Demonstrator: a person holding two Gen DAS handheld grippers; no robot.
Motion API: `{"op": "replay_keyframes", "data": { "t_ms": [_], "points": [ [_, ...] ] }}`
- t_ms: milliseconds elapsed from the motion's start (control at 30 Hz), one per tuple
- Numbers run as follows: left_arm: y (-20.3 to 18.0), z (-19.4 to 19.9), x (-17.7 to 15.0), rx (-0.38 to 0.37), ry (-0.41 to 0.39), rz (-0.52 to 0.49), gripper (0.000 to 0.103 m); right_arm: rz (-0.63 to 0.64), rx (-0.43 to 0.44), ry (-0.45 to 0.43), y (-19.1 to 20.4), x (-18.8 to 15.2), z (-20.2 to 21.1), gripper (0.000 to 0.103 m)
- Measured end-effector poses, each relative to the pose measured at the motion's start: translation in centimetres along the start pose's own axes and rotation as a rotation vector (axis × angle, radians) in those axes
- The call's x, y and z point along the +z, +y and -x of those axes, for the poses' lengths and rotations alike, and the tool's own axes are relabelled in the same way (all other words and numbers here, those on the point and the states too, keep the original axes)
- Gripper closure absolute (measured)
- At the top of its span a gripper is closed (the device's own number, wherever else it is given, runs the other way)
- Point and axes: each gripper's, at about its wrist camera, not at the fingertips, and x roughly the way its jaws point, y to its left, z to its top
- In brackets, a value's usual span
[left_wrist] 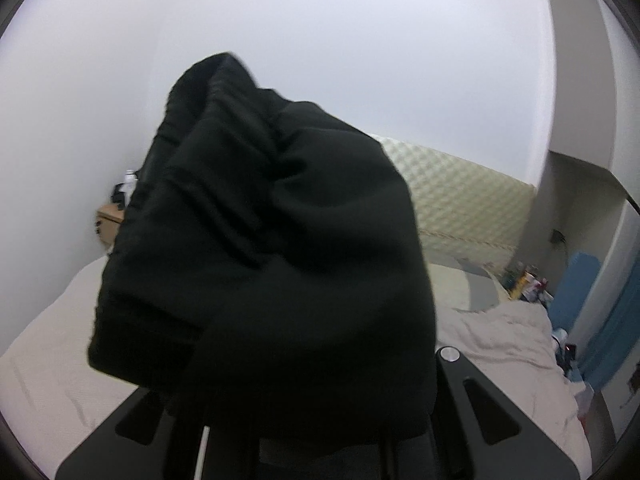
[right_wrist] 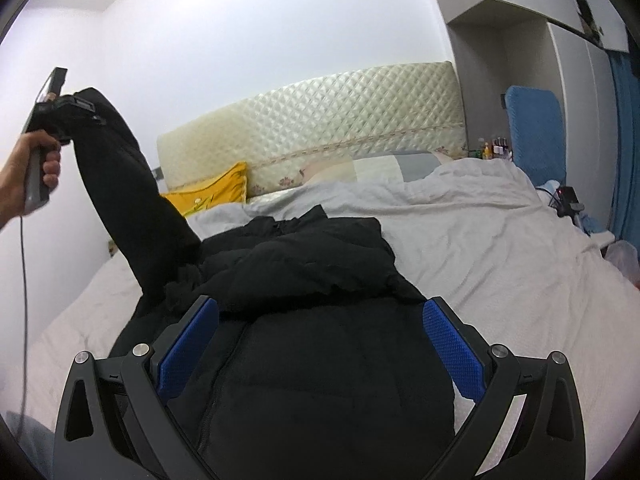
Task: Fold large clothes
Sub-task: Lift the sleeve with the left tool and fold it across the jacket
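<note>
Reading from left to right: the left hand-held gripper is raised high at the left side of the bed, gripped by a bare hand, with a cable hanging below it. It holds the cuff end of one sleeve of a black padded jacket. In the left wrist view the bunched cuff covers the jaws entirely, so their closure is inferred from the hanging cloth, not seen directly.

The sleeve runs taut, down and to the right, from that gripper to the jacket's shoulder. This diagonal is the axis on which the next move likely turns: laying the sleeve across the body would mean carrying it rightward and down.

The jacket body lies on the bed, its long axis running from the near edge toward the headboard, zip facing up. The right hand-held gripper hovers just above the body's lower half, blue pads spread wide, holding nothing. It is the nearer tool to the body; the left is the nearer to the sleeve.

Further right are a yellow pillow against the headboard, rumpled bedding, and small bottles beside a blue cushion.

No brand, label or writing is legible on the jacket or either tool; bottle labels are too small to read.
</note>
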Motion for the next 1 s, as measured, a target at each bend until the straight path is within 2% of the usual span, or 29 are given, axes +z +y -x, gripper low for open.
{"op": "replay_keyframes", "data": {
  "t_ms": [267,400,433,600,733,833,1000],
  "points": [
    [-7.9,-3.4,-3.9,-0.087,0.056,-0.062,0.089,-0.075,-0.005,-0.028,-2.0,0.2,0.8,0.000],
    [-10.8,-5.1,-7.1,-0.138,0.091,-0.115,0.089,-0.110,-0.012,-0.049,-3.0,0.3,1.1,0.000],
    [-10.4,-4.8,-7.7,-0.146,0.097,-0.126,0.089,-0.121,-0.015,-0.053,-3.3,0.3,1.1,0.000],
    [-13.3,-7.3,-11.4,-0.181,0.131,-0.184,0.089,-0.165,-0.050,-0.083,-4.0,0.2,1.4,0.000],
    [-15.0,-10.2,-14.2,-0.215,0.179,-0.208,0.089,-0.179,-0.041,-0.071,-4.6,0.0,0.9,0.000],
    [-14.1,-10.8,-16.4,-0.237,0.223,-0.229,0.089,-0.197,-0.031,-0.055,-5.1,-0.1,0.5,0.000],
    [-14.5,-13.4,-19.9,-0.233,0.276,-0.253,0.089,-0.203,-0.030,-0.042,-5.3,-0.2,-0.2,0.000]
  ]
}}
